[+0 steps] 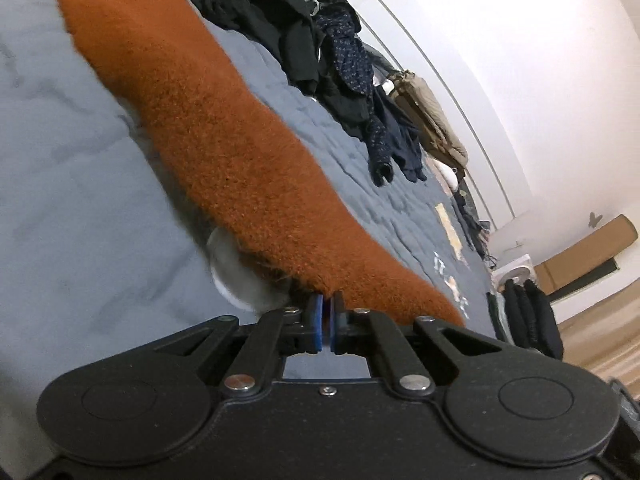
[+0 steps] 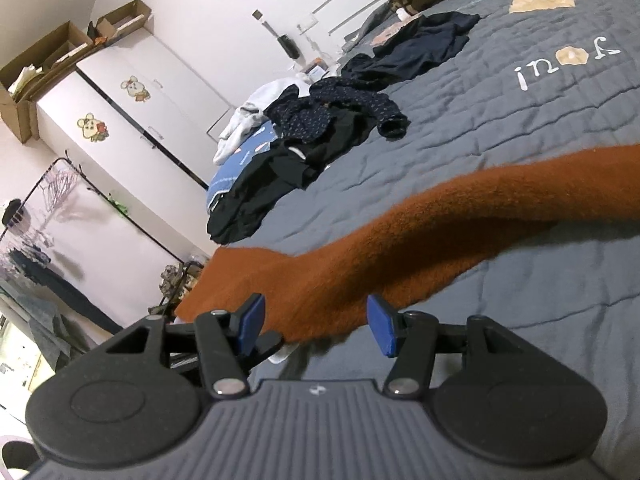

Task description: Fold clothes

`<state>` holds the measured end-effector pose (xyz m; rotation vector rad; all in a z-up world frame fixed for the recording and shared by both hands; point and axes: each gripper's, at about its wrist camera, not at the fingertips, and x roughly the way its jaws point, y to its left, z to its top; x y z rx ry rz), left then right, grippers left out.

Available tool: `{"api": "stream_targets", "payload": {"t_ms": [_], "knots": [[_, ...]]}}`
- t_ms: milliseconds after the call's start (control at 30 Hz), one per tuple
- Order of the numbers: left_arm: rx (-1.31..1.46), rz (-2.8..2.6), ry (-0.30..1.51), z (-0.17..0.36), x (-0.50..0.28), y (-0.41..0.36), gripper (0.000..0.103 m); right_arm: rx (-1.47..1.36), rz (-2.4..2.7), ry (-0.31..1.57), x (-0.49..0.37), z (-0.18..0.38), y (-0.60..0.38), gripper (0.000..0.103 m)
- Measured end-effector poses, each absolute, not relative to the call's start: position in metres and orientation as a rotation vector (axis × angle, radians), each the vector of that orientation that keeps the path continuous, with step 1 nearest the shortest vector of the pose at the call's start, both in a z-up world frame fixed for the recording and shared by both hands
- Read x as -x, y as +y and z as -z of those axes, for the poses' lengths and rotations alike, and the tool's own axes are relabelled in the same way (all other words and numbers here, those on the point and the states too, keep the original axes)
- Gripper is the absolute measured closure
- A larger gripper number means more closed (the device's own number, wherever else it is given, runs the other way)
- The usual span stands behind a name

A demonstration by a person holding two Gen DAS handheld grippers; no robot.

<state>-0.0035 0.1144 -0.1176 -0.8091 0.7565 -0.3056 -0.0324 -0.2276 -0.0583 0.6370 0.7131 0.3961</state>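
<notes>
The left gripper (image 1: pixel 327 322), blue pads pressed together, pinches an edge of the rust-orange knit garment (image 1: pixel 224 152), lifting it for a fold. The right gripper (image 2: pixel 316 326) hovers spread beside it above the grey quilt (image 2: pixel 520 128), unfolded dark clothes (image 2: pixel 320 136) heaped toward the bed's far edge.

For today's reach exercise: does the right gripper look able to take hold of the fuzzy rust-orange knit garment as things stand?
Probably yes. The right gripper is open, and the fuzzy rust-orange knit garment lies just ahead between its blue pads, with nothing in between. The left gripper is shut on another edge.
</notes>
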Motion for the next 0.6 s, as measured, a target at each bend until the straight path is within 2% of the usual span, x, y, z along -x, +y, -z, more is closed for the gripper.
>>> {"api": "stream_targets", "payload": {"t_ms": [400,467,533,600], "knots": [[0.707,0.236,0.891,0.123,0.049,0.128,0.101,-0.516,-0.417,0.776,0.041,0.059,-0.207,0.047],[0.710,0.219,0.863,0.116,0.051,0.136,0.092,-0.506,-0.407,0.781,0.041,0.063,-0.205,0.047],[0.692,0.196,0.812,0.106,0.046,0.148,0.089,-0.508,-0.408,0.784,0.041,0.066,-0.205,0.047],[0.687,0.147,0.779,0.098,0.038,0.164,0.078,-0.513,-0.410,0.782,0.042,0.067,-0.204,0.047]]}}
